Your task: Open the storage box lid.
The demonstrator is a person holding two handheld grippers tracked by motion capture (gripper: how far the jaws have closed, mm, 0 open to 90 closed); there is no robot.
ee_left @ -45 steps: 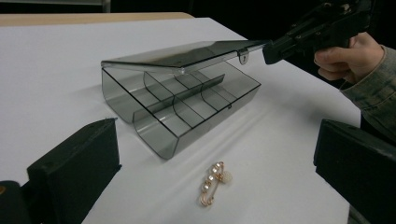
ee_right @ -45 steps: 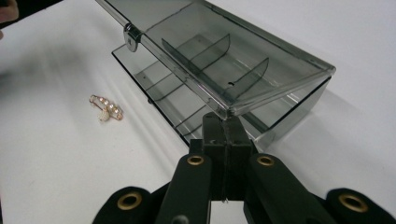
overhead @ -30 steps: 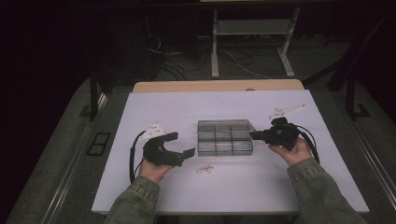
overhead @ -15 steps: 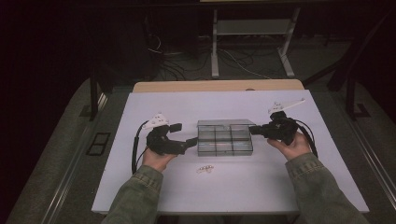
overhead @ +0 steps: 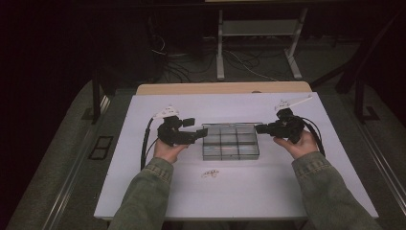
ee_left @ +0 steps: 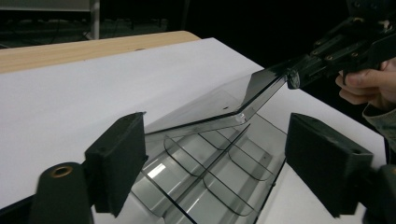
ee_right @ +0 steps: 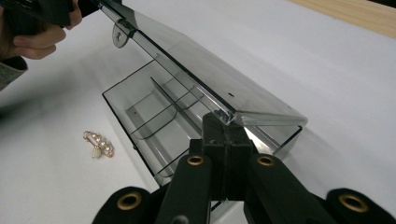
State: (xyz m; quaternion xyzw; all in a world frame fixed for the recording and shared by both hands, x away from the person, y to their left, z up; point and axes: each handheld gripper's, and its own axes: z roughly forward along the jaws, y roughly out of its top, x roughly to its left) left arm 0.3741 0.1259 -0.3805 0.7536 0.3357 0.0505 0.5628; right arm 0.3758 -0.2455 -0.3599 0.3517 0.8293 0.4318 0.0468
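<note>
Clear box (overhead: 230,141) mid-surface, lid lifted, jaws at both ends.

Nearest, on the white surface (overhead: 249,191): small pearl clip (overhead: 210,173), just in front of the box, not touching it. Next, the clear box with little dividers inside, flat on the surface between the two hands. At its left end, left gripper (overhead: 198,135): jaws partly apart and just closing in, one on each side of the box end, not pressing yet. At its right end, right gripper (overhead: 261,128): jaws pinched tight on the corner of the clear lid (ee_right: 205,74), lid tilted up over the box. Farther back, wooden edge (overhead: 225,88), then dark floor with cables.
</note>
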